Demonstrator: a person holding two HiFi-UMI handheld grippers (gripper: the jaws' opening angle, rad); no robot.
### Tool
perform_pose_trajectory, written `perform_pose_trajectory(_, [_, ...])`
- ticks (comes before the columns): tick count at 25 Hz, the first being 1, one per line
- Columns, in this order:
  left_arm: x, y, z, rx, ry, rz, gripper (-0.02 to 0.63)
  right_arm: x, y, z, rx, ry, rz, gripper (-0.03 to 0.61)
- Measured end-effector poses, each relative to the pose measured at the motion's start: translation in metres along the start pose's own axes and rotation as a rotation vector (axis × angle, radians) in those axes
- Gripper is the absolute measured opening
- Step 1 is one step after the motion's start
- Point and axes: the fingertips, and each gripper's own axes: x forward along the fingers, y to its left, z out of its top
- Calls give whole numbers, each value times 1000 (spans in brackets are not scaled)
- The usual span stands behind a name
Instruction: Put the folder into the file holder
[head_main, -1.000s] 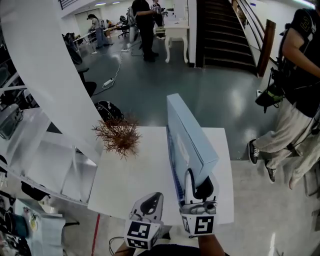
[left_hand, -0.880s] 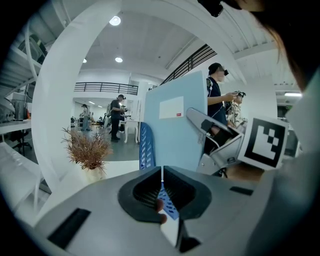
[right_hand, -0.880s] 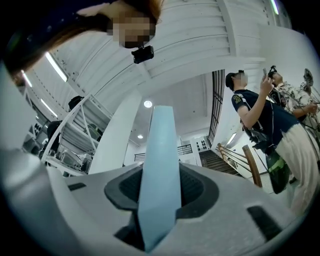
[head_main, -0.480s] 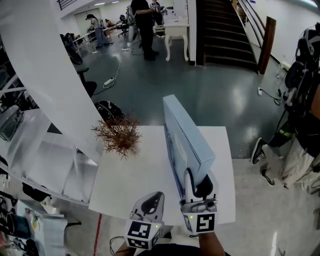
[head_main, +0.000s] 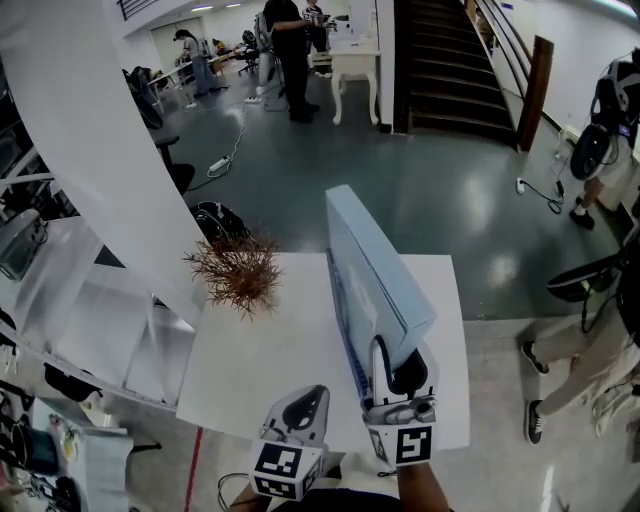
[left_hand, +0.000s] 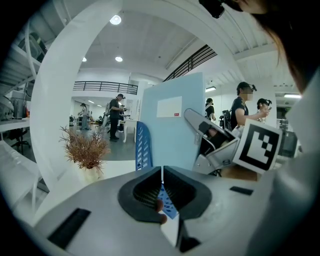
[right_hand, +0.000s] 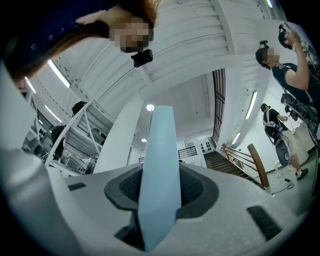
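Observation:
A light blue folder (head_main: 378, 268) stands on edge above the white table (head_main: 262, 362), its near lower corner pinched between the jaws of my right gripper (head_main: 398, 384). In the right gripper view the folder (right_hand: 159, 165) fills the gap between the dark pads. The dark blue perforated file holder (head_main: 346, 335) stands on the table, right against the folder's left face. In the left gripper view the file holder (left_hand: 143, 148) shows left of the folder (left_hand: 172, 122). My left gripper (head_main: 300, 410) hovers at the table's near edge, its jaws shut and empty (left_hand: 162, 176).
A dried brown plant (head_main: 240, 274) stands at the table's far left corner. A broad white curved column (head_main: 90, 140) and white shelving rise to the left. A person (head_main: 590, 300) walks on the floor to the right; others stand far back near the stairs.
The folder and both grippers have barely shifted. The person on the right has walked from the upper right of the view down toward the lower right.

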Motion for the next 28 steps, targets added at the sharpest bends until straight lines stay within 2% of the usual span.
perform_pose_trajectory(15, [5, -5, 2, -7, 1, -8, 15, -4, -2, -20, 17, 25, 13, 152])
perform_pose_trajectory(28, [5, -9, 0, -17, -1, -17, 15, -11, -2, -39, 41, 94, 14, 152])
